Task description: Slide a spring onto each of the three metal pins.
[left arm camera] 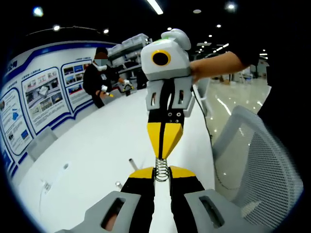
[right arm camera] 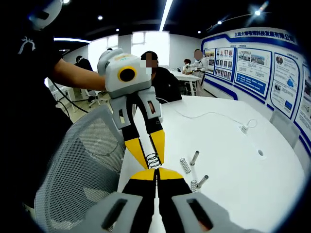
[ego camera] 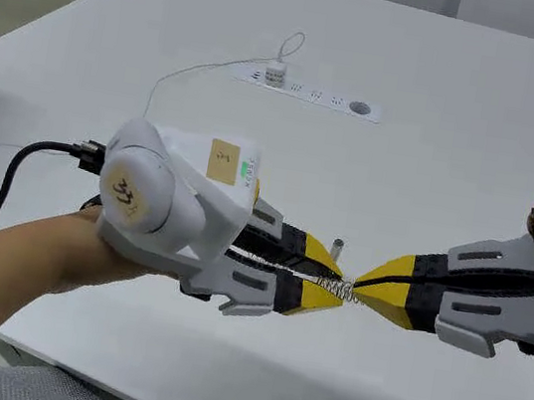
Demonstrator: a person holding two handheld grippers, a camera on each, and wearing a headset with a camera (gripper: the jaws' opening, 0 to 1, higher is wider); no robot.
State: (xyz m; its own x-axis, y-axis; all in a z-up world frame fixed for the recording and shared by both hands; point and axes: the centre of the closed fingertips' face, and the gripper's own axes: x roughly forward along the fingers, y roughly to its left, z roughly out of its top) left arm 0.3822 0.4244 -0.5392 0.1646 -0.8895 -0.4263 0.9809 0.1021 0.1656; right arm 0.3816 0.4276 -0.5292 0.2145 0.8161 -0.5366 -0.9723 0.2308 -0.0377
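Observation:
A small metal spring hangs in the air between the two grippers, above the white table. My left gripper grips it across its coils between the yellow tips, as the left gripper view shows with the spring in my left gripper. My right gripper is shut, and its tips meet the spring's end head-on. In the right gripper view my right gripper faces the spring. Two upright pins stand on the table, each with a spring beside it.
A white power strip with a plug and thin cord lies at the back of the table. A black cable trails off the left gripper. A grey mesh chair stands at the table's near edge. People sit and stand in the background.

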